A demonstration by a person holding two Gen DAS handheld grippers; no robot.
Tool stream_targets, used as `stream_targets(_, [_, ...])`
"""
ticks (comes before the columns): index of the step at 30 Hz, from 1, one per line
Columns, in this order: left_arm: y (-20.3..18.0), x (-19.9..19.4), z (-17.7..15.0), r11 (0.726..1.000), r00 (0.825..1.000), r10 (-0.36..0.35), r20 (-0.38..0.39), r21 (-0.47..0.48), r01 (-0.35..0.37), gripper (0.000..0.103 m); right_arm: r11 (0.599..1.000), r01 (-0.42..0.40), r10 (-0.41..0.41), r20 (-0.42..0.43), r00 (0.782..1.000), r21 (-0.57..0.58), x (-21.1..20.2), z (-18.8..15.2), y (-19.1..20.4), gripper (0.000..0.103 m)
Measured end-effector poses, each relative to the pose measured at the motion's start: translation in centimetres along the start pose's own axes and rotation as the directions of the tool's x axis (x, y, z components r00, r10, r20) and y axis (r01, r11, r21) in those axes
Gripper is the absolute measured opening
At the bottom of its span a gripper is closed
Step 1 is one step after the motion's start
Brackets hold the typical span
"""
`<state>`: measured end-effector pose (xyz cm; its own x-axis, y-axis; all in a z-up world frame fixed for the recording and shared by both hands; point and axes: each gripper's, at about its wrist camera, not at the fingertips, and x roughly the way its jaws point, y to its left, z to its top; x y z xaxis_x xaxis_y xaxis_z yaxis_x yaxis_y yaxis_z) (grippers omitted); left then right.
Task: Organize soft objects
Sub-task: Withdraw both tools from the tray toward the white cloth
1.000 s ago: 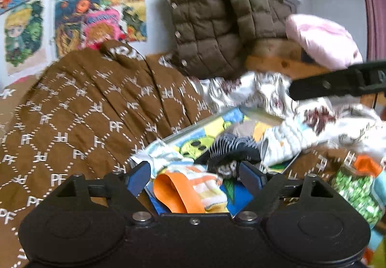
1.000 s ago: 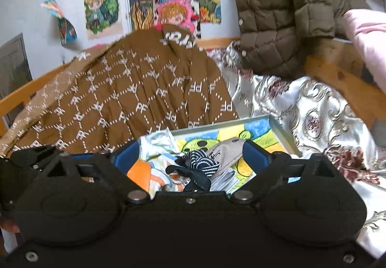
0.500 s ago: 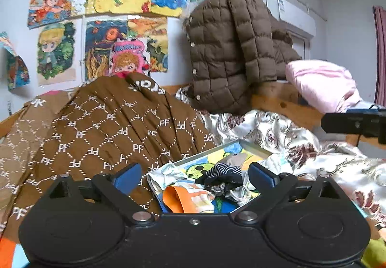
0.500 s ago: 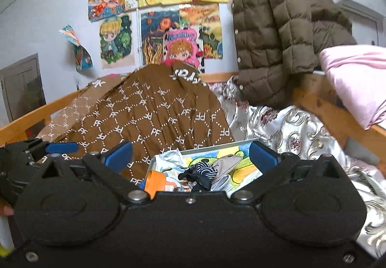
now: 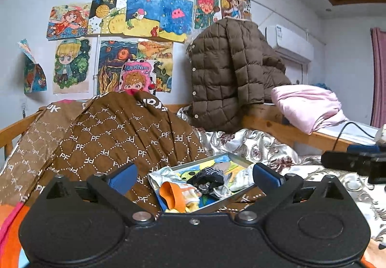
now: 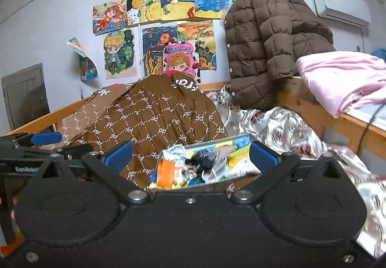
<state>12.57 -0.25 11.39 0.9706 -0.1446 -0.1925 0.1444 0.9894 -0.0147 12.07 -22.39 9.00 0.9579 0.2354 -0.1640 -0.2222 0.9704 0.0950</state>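
Note:
A metal tray (image 5: 237, 160) with a colourful cartoon lining lies on the bed and holds several small soft pieces. Among them are an orange-cuffed sock (image 5: 173, 195) and a dark striped sock (image 5: 207, 176). My left gripper (image 5: 194, 176) hangs in front of the tray, well short of it. Its jaws are opening, with nothing between the blue pads. In the right wrist view the tray (image 6: 217, 141), orange cuff (image 6: 165, 172) and striped sock (image 6: 202, 157) lie ahead of my right gripper (image 6: 190, 155), which is open and holds nothing.
A brown patterned quilt (image 5: 120, 137) is heaped left of the tray, on silvery floral bedding (image 5: 253, 145). A brown puffer jacket (image 5: 229, 75) hangs over the wooden bed rail (image 5: 277, 125), with a folded pink blanket (image 5: 306, 106) on it. Drawings cover the wall.
Both grippers have drawn back and risen from the tray, which now looks smaller and further off. Both pairs of jaws have spread wider.

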Motion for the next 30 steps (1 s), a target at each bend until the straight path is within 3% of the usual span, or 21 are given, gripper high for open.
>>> stream_targets(4, [-0.7, -1.5, -1.9, 1.0, 0.999, -0.025, -0.027, -0.013, 0.025, 0.102, 0.999, 0.032, -0.032, -0.02, 0.999, 0.017, -2.6, -2.7, 0.5, 0.102])
stream_targets(14, [-1.7, -3.7, -5.4, 0.999, 0.996, -0.051, -0.072, 0.015, 0.052, 0.102, 0.99, 0.142, -0.142, -0.051, 0.989, 0.006, -4.6, -7.9, 1.4, 0.102])
stream_targets(22, [-1.6, -3.6, -7.0, 1.0, 0.99, -0.023, -0.14, -0.011, 0.022, 0.102, 0.984, 0.177, -0.177, -0.057, 0.983, 0.001, -5.0, -10.1, 1.7, 0.102])
stream_targets(30, [-1.0, -3.6, -9.4, 0.999, 0.973, 0.019, -0.229, -0.027, -0.026, 0.102, 0.984, 0.176, -0.173, -0.133, 0.976, 0.01, -4.8, -12.6, 2.0, 0.102])
